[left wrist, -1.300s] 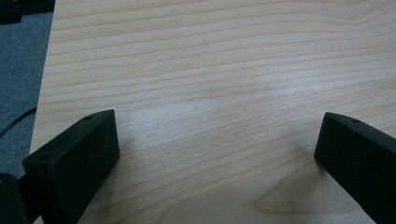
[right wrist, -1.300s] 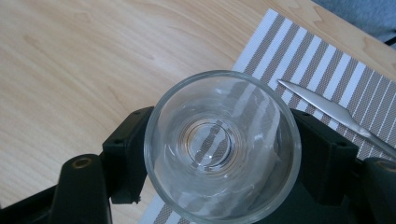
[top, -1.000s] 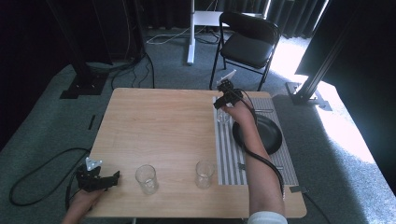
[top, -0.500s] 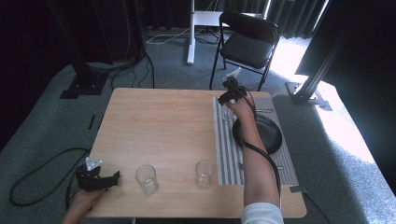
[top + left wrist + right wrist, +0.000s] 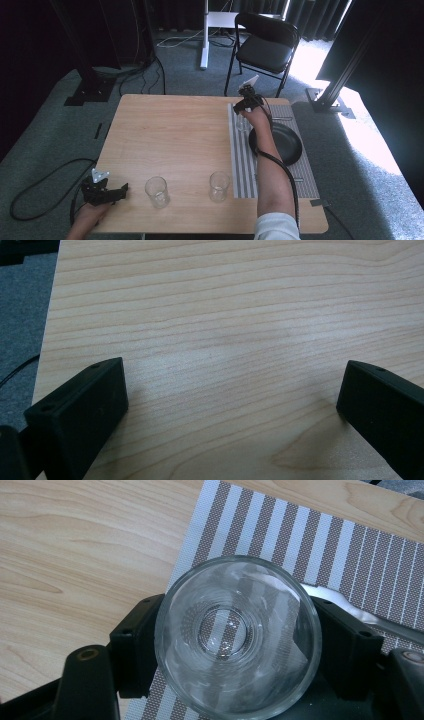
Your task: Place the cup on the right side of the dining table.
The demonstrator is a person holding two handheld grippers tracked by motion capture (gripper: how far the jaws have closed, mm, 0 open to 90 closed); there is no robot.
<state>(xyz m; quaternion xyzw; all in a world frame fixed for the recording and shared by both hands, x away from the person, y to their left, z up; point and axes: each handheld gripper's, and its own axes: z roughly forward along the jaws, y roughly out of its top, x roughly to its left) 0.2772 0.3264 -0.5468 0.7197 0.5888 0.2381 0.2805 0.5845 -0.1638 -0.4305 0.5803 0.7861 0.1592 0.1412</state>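
A clear drinking glass stands upright between the black jaws of my right gripper, which is shut on its sides. In the high view the right gripper holds the glass over the far left corner of the striped placemat. I cannot tell whether the glass touches the mat. My left gripper lies at the table's near left corner. Its jaws are open over bare wood, with nothing between them.
Two more empty glasses stand near the front edge of the wooden table. A black plate sits on the placemat, right of my right forearm. A silver utensil lies on the mat. A black chair stands beyond the table.
My right gripper has shifted a little to the right with the glass and sunk toward the placemat's far left corner. The left gripper has stayed put.
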